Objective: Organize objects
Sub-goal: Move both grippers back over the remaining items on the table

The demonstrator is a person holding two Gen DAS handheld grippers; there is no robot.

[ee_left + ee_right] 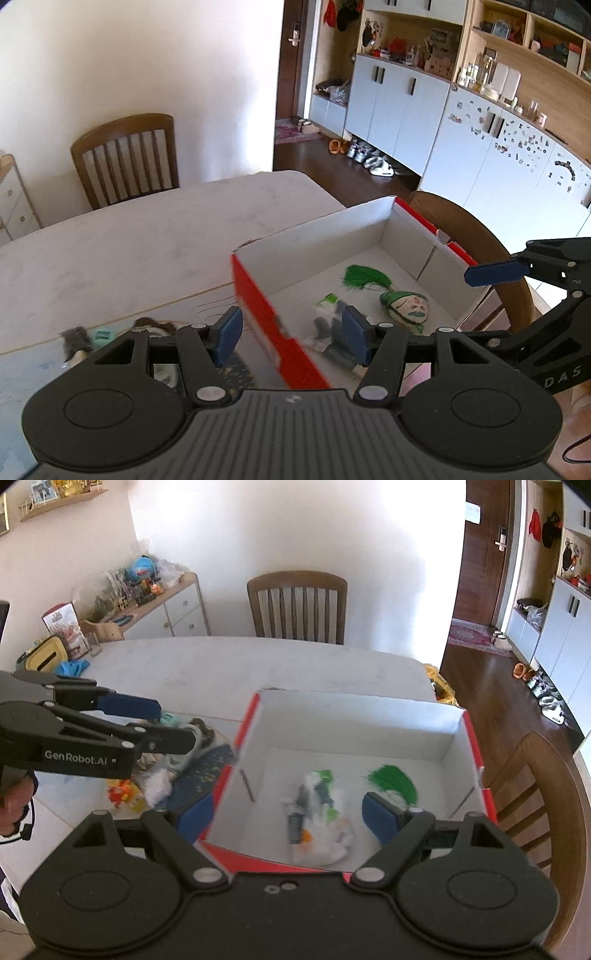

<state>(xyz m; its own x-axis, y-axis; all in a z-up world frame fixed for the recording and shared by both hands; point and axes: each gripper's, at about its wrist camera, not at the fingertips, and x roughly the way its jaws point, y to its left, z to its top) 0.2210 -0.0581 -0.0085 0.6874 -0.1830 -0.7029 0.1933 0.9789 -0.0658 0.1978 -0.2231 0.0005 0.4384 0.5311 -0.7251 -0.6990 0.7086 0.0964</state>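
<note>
Between picks, I hold both grippers, left (pixel 291 334) and right (pixel 288 818), above the cardboard box (pixel 354 716) with jaws released and empty; a crinkly plastic packet (pixel 317 812) and silky green tassel (pixel 391 781) lie inside, below my right jaws. Next, I judge, comes the soft clutter (pixel 166 775) on the worktop (pixel 240 664), left of them.

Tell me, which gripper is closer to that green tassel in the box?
Right. The right gripper hangs over the box, one finger beside the green tassel; the left gripper straddles the box's far red wall.
</note>
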